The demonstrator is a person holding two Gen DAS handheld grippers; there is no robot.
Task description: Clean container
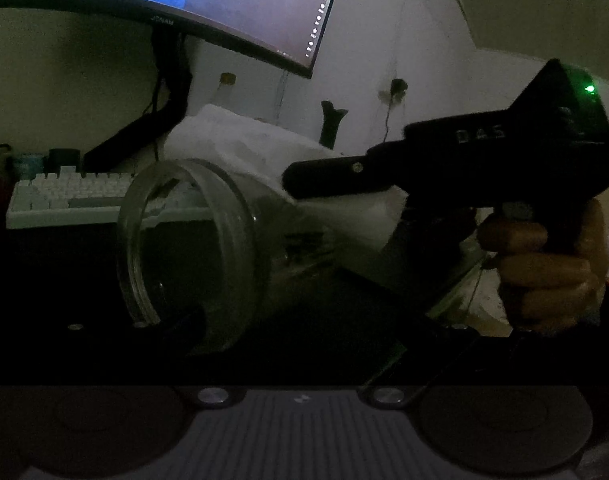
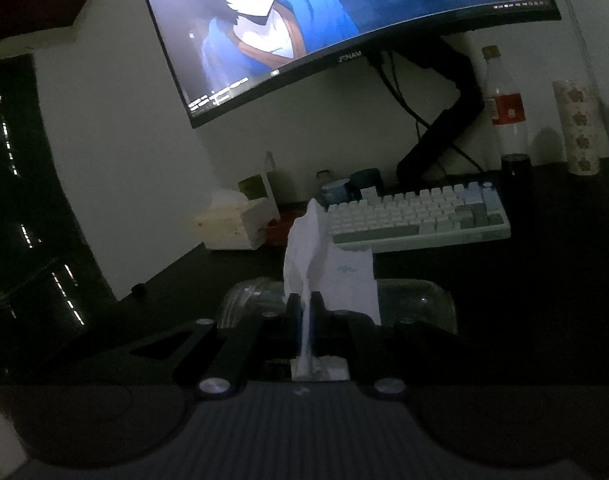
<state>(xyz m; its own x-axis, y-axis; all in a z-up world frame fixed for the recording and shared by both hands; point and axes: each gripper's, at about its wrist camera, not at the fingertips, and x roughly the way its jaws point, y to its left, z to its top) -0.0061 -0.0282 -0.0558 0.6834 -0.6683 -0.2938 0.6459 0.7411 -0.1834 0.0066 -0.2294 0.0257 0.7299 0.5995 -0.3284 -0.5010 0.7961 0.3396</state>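
Note:
A clear plastic jar lies on its side on the dark desk, its wide mouth turned left. My left gripper stands open, its dark fingers wide apart on either side of the jar; I cannot tell whether they touch it. From the right, a hand brings in my right gripper, which sits just above the jar's body. The right gripper is shut on a white tissue that sticks up from between its fingers. The tissue hangs over the jar.
A white keyboard lies behind the jar under a curved monitor on a black arm. A wooden tissue box, cups, a red-labelled bottle and a patterned tumbler stand along the wall.

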